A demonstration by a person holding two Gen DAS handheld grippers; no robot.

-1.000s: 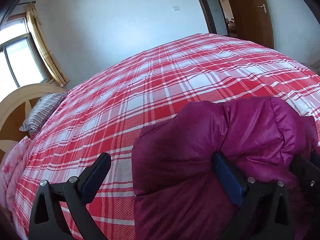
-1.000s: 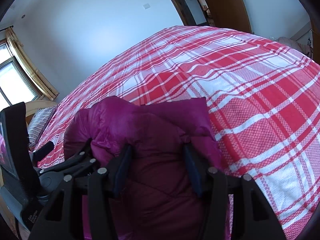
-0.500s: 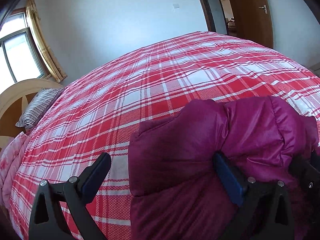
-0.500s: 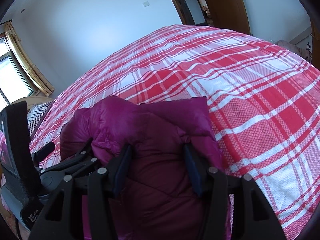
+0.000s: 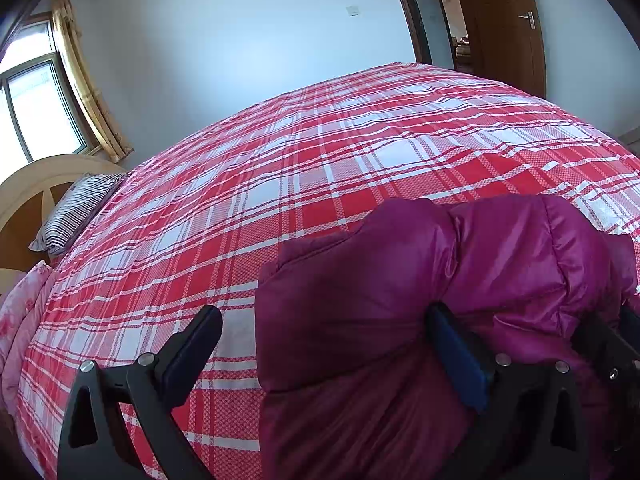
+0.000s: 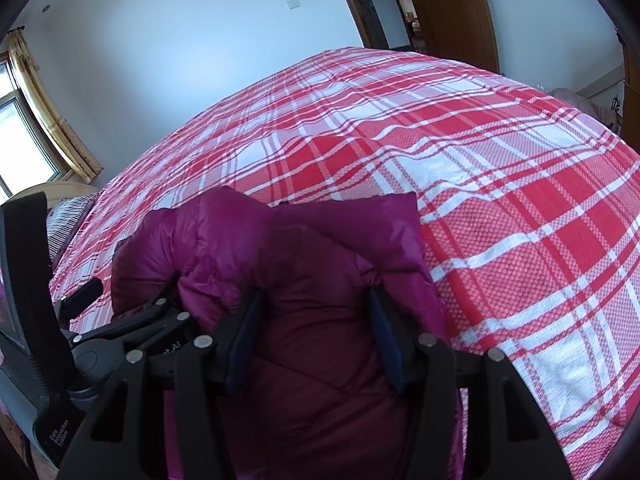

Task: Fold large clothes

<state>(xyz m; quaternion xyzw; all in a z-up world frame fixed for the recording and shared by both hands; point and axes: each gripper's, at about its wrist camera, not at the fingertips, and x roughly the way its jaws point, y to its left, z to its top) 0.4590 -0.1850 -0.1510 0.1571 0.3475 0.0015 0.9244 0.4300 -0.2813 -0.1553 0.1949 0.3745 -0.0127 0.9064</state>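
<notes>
The left gripper (image 5: 324, 344) stands wide open, straddling the left edge of the magenta puffer jacket (image 5: 420, 292) without clamping it. The right gripper (image 6: 314, 328), jaws part-spread, seems to pinch a padded bulge. The jacket lies bunched on the red plaid bedspread (image 5: 320, 168). Clamp both hands evenly, then carry the fold flat.

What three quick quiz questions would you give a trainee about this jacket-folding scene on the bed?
1. True or false: the purple jacket lies on a red plaid bedsheet.
2. The left hand-held gripper has its jaws: A wide open, B fully closed, C out of view.
3. Fill in: the striped pillow lies next to the wooden ____.

Key: 1 true; 2 A; 3 headboard.
</notes>
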